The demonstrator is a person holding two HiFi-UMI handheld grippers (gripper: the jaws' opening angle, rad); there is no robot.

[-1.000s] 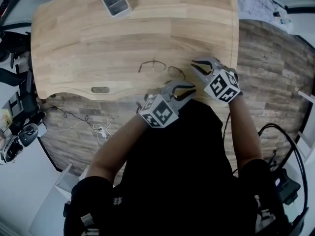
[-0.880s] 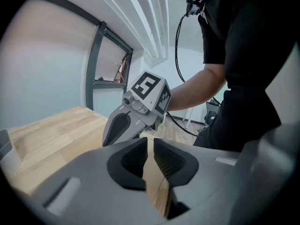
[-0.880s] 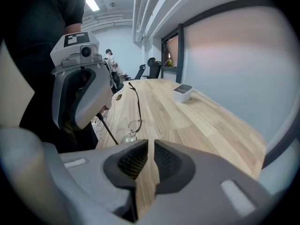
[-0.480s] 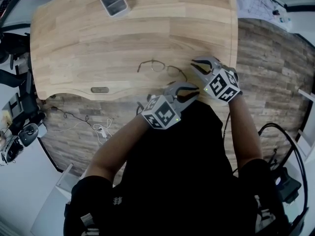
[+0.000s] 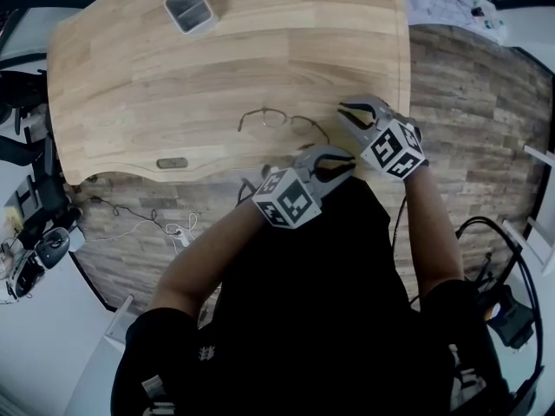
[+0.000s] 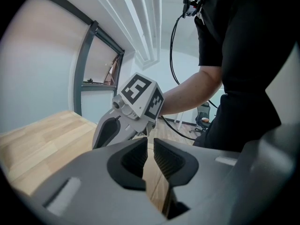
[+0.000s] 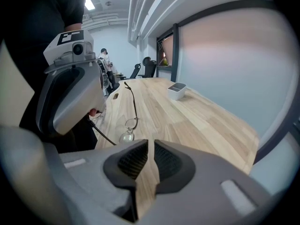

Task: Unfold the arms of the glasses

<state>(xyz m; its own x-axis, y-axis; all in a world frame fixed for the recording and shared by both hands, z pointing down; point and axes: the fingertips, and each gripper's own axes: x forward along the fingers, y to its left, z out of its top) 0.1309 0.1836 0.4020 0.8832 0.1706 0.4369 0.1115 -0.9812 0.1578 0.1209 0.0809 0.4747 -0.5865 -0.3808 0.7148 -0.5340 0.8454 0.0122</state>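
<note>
Nearest the camera is the person's black-clad torso, from which both bare forearms reach toward the thin dark wire-framed glasses. The left claw, a grey two-fingered tool bearing a cube with square markers, is on the person's side of the glasses, over the near edge of the pale wooden plank desk, and does not touch them. Its ribbed pads stand released with a narrow slit between them, and only bare wood shows through the slit. The right claw, of the same build, is near the right end of the glasses but apart from it. It too is released, its pads a narrow slit apart with nothing between them. The glasses lie flat on the desk ahead of both claws. The right gripper view shows one arm stretched away from the lenses along the wood. Whether the other arm is swung out cannot be told. Left of the glasses, at the near edge of the desk, is a small oval slot. Well beyond the glasses stands a light grey rectangular two-compartment container.
</note>
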